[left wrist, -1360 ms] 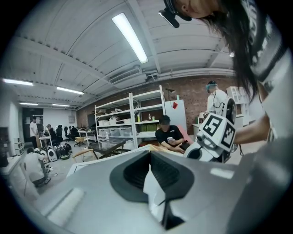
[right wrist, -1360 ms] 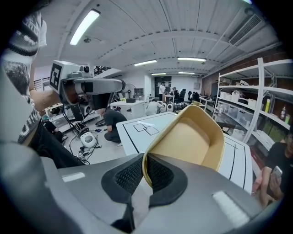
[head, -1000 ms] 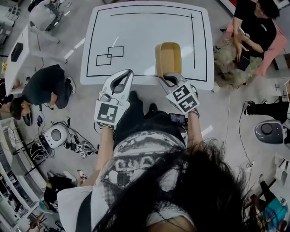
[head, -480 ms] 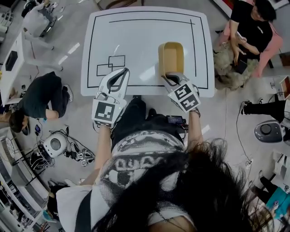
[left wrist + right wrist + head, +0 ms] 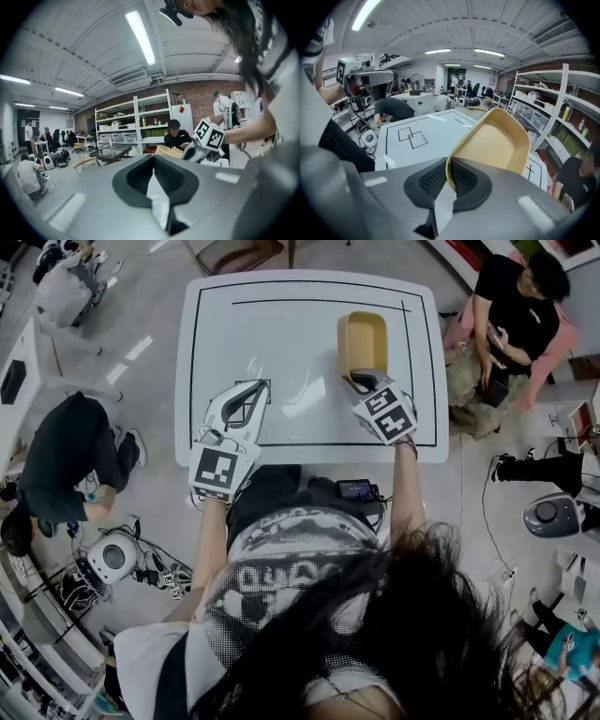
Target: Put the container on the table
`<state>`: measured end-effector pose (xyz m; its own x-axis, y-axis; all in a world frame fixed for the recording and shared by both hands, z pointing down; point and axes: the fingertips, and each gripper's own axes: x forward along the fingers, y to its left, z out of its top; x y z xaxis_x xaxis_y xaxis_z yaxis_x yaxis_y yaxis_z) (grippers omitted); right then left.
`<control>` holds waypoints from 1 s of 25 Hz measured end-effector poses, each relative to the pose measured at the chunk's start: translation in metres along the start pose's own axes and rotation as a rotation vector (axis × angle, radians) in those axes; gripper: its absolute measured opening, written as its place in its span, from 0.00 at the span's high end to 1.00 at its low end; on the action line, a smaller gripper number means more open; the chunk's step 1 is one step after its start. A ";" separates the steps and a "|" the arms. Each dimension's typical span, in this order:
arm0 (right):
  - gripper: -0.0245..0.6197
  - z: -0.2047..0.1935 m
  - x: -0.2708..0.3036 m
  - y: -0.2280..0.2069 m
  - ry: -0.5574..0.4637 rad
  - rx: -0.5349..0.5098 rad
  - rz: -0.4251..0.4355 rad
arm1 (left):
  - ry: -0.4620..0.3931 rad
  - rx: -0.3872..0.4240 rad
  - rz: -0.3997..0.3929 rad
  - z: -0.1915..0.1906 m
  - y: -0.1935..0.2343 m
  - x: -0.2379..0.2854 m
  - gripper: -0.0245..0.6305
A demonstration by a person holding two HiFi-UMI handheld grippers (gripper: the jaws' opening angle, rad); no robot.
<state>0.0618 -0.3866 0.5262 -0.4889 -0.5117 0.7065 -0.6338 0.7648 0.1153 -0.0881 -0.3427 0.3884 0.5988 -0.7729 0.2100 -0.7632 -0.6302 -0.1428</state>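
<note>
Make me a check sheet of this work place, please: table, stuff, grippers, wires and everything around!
Surface: white table with black lines and two overlapping squares drawn on it.
Job's things: tan container, empty, over the table's right side.
Clutter: nothing seen on the table.
Grippers: right gripper jaws shut on the container's near rim; left gripper jaws shut, holding nothing.
Cables: tangle on the floor, left.
Surroundings: seated person right, crouching person left, shelves.
</note>
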 end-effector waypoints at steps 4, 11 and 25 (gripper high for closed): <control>0.93 0.012 0.039 -0.024 0.058 -0.018 0.002 | 0.003 -0.014 -0.004 -0.006 0.026 0.004 0.96; 0.93 0.000 0.109 -0.061 0.218 -0.040 0.024 | 0.015 -0.030 -0.018 -0.014 0.051 0.010 0.96; 0.89 -0.017 0.152 -0.103 0.380 -0.155 0.011 | 0.044 -0.034 -0.026 -0.024 0.071 0.023 0.96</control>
<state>0.0632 -0.5366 0.6336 -0.2205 -0.3441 0.9127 -0.5179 0.8342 0.1894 -0.1347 -0.4035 0.4061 0.6078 -0.7519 0.2555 -0.7558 -0.6465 -0.1043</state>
